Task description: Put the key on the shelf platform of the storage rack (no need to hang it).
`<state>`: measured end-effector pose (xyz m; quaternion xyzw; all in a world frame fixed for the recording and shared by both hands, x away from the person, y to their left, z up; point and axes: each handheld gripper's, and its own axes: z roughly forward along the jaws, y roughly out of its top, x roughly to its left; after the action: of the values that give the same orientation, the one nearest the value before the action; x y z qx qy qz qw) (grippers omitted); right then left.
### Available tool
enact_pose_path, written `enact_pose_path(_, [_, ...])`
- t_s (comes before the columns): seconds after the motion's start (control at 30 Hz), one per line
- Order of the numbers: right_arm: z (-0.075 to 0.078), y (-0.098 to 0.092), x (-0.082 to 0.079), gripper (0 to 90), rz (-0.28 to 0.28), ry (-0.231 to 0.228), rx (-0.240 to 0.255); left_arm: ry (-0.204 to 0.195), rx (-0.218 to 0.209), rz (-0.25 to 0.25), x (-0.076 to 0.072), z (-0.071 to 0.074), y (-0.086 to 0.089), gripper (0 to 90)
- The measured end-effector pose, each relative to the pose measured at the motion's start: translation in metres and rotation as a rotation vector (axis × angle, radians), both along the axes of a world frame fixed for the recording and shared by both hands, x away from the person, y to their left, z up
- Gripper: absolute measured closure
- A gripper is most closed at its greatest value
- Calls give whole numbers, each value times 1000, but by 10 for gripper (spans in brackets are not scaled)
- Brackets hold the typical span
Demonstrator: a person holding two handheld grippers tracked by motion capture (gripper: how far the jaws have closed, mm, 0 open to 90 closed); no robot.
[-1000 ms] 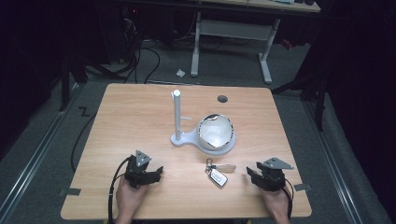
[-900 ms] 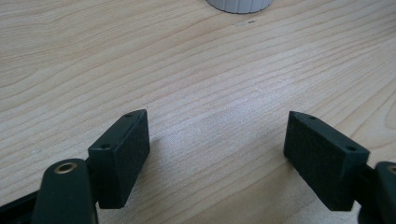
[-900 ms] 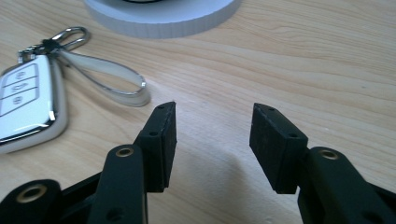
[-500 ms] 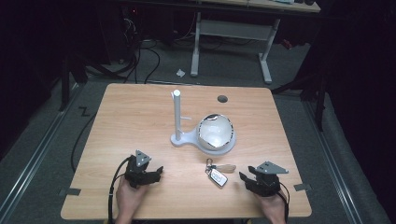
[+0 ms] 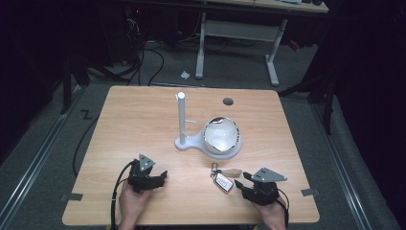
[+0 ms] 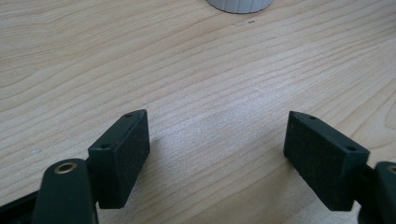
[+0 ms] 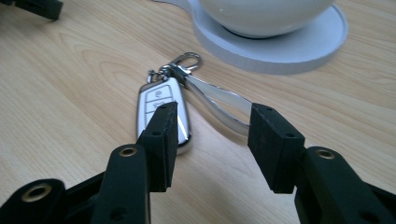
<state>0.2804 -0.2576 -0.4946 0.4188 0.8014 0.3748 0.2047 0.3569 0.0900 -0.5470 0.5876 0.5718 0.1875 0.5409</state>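
Car key fob [image 7: 163, 109] with its leather strap [image 7: 219, 103] lies flat on the table [image 5: 143, 120], near the white stand's base [image 7: 280, 51]. Right gripper [image 7: 212, 135], jaws just narrowing, hovers over it without pressing it; left gripper [image 6: 217, 154] gapes wide over bare wood.

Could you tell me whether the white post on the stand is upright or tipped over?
Upright. In the high view the white post rises straight from its stand base on the table, beside the bowl.
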Motion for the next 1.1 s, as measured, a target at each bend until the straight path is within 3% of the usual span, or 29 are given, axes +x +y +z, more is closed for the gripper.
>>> enact_pose_path(0.4, [-5,24,8,530,82,15,-1,0,0,0,0,0,0,231])
enact_pose_path(1.1, [-15,50,29,485,136,79,-39,0,0,-1,0,0,0,229])
